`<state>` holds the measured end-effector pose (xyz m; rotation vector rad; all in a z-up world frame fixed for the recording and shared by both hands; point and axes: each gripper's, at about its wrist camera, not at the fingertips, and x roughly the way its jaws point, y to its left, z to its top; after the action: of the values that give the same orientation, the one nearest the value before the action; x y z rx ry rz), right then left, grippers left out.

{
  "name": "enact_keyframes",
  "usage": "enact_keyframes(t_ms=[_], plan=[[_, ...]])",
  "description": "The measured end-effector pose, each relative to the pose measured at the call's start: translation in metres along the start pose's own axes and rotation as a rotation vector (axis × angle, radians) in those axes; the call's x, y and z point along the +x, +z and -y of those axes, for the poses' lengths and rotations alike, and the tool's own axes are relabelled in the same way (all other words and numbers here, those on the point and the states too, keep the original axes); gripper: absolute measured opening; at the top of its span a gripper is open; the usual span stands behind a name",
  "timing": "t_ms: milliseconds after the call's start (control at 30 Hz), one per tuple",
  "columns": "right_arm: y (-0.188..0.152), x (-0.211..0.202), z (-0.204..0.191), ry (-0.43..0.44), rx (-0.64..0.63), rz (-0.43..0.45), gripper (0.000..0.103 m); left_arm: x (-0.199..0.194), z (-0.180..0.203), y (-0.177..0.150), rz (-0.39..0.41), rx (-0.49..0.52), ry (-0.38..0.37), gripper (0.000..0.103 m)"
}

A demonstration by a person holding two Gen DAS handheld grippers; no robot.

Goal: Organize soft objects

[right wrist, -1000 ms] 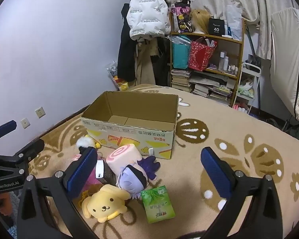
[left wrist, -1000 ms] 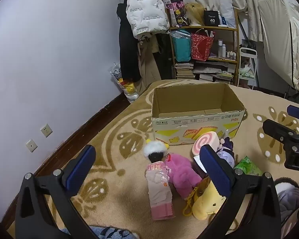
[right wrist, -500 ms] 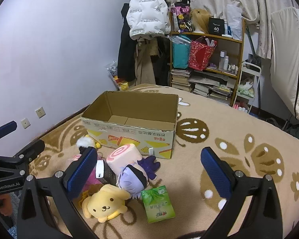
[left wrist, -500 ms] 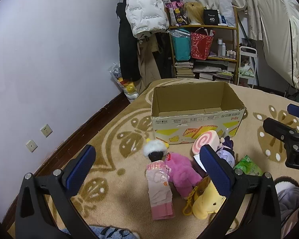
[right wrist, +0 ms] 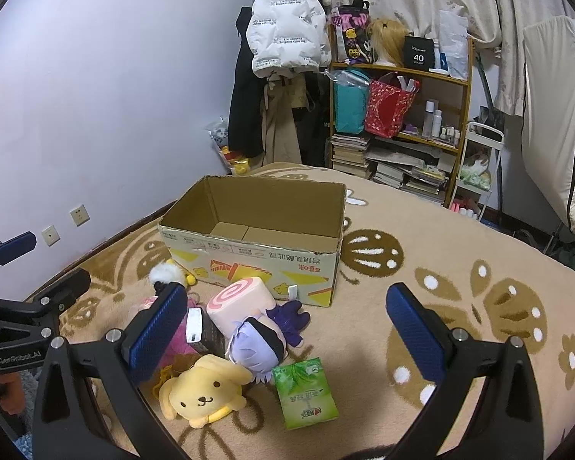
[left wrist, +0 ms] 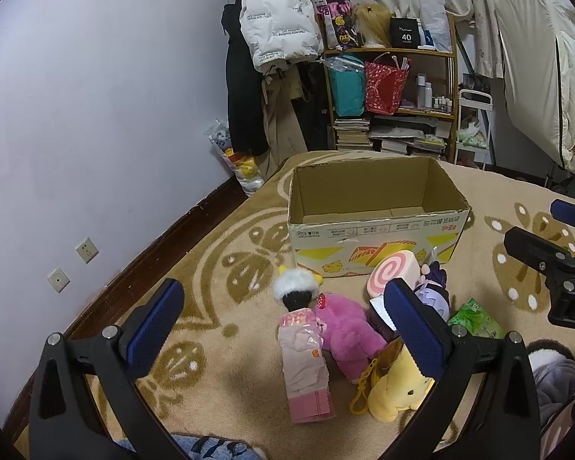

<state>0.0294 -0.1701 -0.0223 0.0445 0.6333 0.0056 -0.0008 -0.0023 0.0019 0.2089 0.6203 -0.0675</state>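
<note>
nearest, the left hand-held gripper (left wrist: 283, 326) and the right hand-held gripper (right wrist: 287, 329) both hover spread wide, pinching nothing. just beyond them the soft things lie in a loose heap on the rug (right wrist: 460, 268): a yellow dog plush (right wrist: 205, 391), a green tissue pack (right wrist: 304, 393), a purple-haired doll (right wrist: 258, 339), a pink plush (left wrist: 345, 329), a doll in a pink outfit (left wrist: 303, 349) and a swirl roll cushion (right wrist: 237, 303), several touching one another. behind the heap stands the cardboard box (right wrist: 257, 258), open at the top (only its bare bottom flaps show inside). by my reading the sorting has not begun: nothing is in the box, and every item is left to be picked up and dropped in.
</note>
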Motion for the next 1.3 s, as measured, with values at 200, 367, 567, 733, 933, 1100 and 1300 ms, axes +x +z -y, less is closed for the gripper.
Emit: enact_keyframes(t_ms=[200,367,567,733,933,1100,1300], plan=[[0.0009,-0.0008,0.0014,-0.002,0.002,-0.003,0.103,-0.0002,-0.0005,-0.0003,0.0,0.001,-0.001,0.103],[0.0007,-0.0015,0.0033,-0.007,0.007,0.002,0.103,0.0003,-0.0013,-0.0007,0.0,-0.001,-0.002,0.103],[0.0011,-0.002,0.0035,-0.006,0.003,0.003,0.103,0.0007,-0.0011,-0.0009,-0.002,-0.001,-0.002,0.103],[0.0014,-0.0018,0.004,-0.006,0.007,0.002,0.103,0.0018,-0.0004,-0.0016,-0.006,0.003,0.0,0.103],[0.0011,-0.0019,0.0035,-0.007,0.005,0.002,0.103,0.0027,0.0,-0.0019,-0.006,0.003,-0.001,0.103],[0.0012,-0.0015,0.0029,-0.008,0.006,0.0,0.103,0.0023,0.0003,-0.0021,-0.006,0.003,0.001,0.103],[0.0014,-0.0017,0.0033,-0.007,0.005,0.002,0.103,0.0027,0.0,-0.0021,-0.007,0.003,0.0,0.103]])
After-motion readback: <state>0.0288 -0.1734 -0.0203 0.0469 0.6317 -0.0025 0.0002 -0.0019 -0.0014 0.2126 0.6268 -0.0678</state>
